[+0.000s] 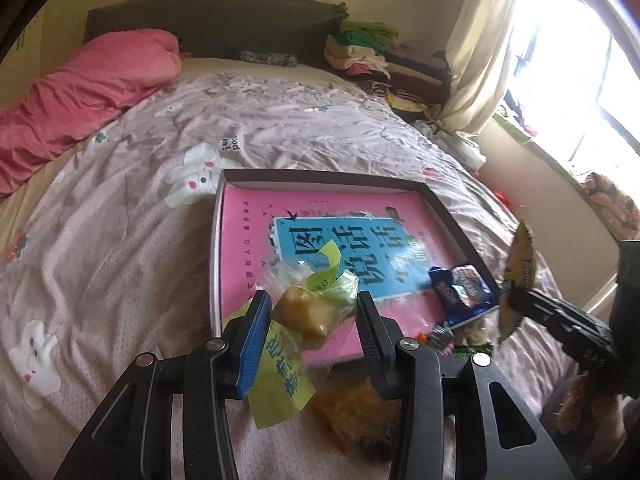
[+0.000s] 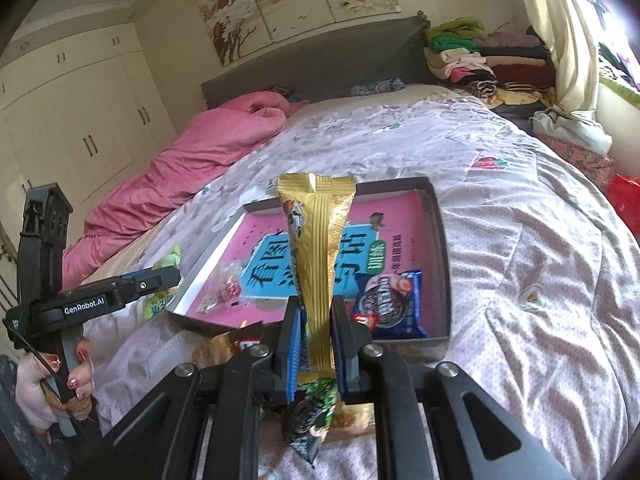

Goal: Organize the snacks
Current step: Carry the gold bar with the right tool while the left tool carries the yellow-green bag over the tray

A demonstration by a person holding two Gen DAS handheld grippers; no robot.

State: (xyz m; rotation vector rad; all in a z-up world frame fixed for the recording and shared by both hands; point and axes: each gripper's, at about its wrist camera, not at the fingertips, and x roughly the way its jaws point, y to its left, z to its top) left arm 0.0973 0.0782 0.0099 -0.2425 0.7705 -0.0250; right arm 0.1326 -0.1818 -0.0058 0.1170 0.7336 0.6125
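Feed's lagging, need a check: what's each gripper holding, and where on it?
Left gripper: green-wrapped pastry, pinched around its middle. Right gripper: gold snack packet, clamped low on its length, top standing up.

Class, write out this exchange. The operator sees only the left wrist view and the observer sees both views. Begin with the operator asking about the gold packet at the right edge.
Operator: What is the gold packet at my right edge? I only see it edge-on.
Observer: It is a long, narrow snack packet, and the right claw is clamping it upright near its lower end.
Operator: My green packet blocks the tray at its near corner. Is anything there?
Observer: Yes. A small clear sweet wrapper with red inside lies in the tray there.
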